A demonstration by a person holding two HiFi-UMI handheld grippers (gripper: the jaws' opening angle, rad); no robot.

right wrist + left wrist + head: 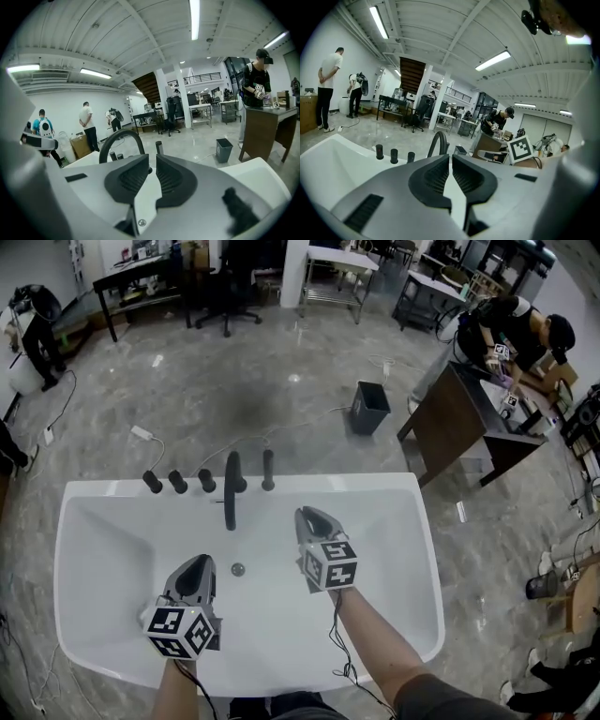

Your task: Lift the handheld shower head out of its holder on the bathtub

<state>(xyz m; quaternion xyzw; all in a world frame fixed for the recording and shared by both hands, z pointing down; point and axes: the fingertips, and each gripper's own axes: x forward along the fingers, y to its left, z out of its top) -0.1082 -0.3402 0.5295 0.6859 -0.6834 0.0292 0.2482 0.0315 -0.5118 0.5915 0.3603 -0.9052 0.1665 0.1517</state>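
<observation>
- Bathtub (pixel 94 521): glossy white, rounded, centre frame.
- Shower head (pixel 268 469): slim black cylinder, seated upright, upper centre.
- Left gripper (pixel 200 563), right gripper (pixel 308 516): held angled down over the bathtub, jaws together, empty.

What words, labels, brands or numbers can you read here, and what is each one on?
No readable text anywhere.
Left cube, on the left gripper: black-and-white square patterns only, no letters.
Right cube, on the right gripper: the same.
Bathtub and its black taps: unmarked.
Far desks: anything there is too small to read.
</observation>
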